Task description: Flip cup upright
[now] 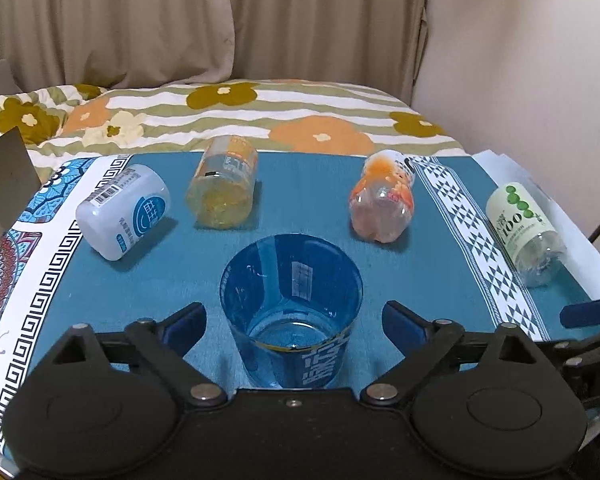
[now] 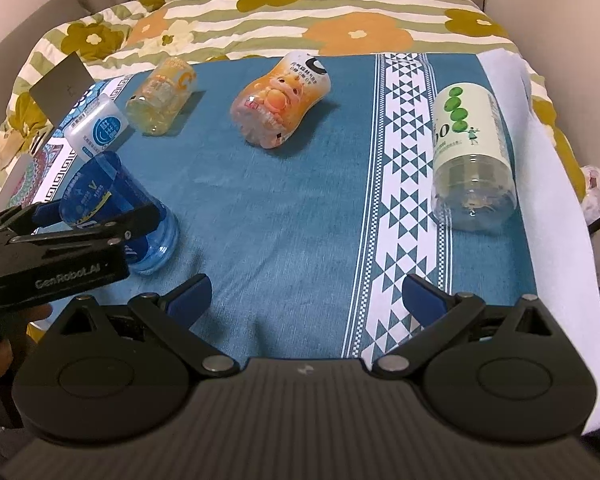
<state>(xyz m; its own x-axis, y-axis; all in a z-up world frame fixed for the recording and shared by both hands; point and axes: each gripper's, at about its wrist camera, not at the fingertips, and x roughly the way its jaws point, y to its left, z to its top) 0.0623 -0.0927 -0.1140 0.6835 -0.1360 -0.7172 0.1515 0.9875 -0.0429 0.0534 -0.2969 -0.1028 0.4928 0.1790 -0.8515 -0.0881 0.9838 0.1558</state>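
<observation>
A blue see-through cup stands on the teal cloth on its base, mouth up. My left gripper is open around its lower half, with a small gap between each blue pad and the cup wall. The right wrist view shows the same cup at the left, with the left gripper straddling it. My right gripper is open over bare cloth near the front edge, with nothing between its fingers. One of its blue fingertips shows at the right edge of the left wrist view.
Several containers lie on their sides behind the cup: a white jar, a yellow bottle, an orange bottle and a green-labelled clear bottle on the right. A flowered quilt lies beyond the cloth, and a wall stands at the right.
</observation>
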